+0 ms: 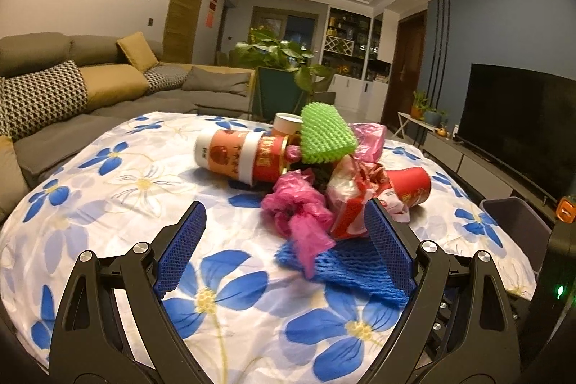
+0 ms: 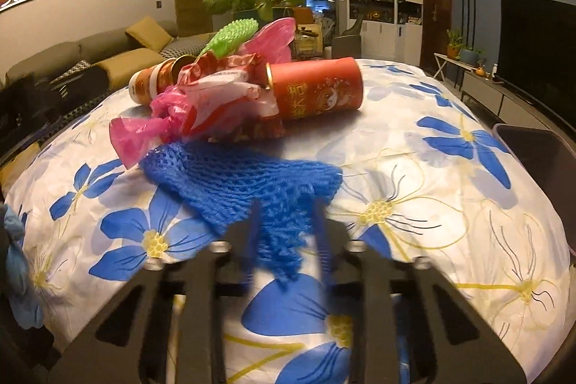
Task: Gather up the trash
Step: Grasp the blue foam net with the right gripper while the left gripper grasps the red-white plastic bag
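left gripper [image 1: 286,242]: jaws wide apart | right gripper [image 2: 286,233]: jaws narrowed, blurred

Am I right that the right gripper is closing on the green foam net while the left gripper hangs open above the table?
Not quite: the right gripper is around the blue foam net, as the right wrist view shows. The green foam net sits on top of the pile. The left gripper is open.
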`<state>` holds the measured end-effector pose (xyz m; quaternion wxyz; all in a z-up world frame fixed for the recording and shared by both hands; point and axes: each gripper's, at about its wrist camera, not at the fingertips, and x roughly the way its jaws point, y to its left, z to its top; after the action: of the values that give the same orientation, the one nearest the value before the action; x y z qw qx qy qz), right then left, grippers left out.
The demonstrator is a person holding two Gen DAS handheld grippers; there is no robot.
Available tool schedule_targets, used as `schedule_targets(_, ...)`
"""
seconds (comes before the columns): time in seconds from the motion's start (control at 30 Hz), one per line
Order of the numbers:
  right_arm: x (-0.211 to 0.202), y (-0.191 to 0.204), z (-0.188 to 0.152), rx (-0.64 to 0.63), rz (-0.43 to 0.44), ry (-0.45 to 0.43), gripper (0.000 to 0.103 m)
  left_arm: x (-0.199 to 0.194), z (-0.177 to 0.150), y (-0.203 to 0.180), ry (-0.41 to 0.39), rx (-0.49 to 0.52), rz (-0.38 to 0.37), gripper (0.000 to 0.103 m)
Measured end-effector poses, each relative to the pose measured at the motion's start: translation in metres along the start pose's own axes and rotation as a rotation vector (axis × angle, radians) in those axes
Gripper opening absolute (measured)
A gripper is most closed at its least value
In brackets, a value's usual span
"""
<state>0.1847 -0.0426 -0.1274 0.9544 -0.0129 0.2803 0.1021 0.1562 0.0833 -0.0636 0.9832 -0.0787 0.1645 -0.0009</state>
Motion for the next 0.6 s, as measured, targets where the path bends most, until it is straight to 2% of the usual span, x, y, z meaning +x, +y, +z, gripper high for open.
schedule_targets(0.1,-0.001,0.001,-0.001,-0.012,0.014,-0.009,0.008,0.007,0.002,-0.008,0.005,0.011,-0.020,0.086)
schedule_targets(0.37,-0.031,-0.023,0.002,0.027,-0.002,-0.063,0.007,0.035,0.006,-0.030,0.053,0.036,-0.090,0.074)
schedule_targets(0.47,-0.043,-0.035,0.005,0.040,-0.021,-0.085,0.007,0.048,0.010,-0.033,0.082,0.019,-0.115,0.065)
schedule_targets(0.6,-0.054,-0.054,0.010,0.075,-0.047,-0.109,0.007,0.064,0.014,-0.039,0.123,0.019,-0.135,0.045)
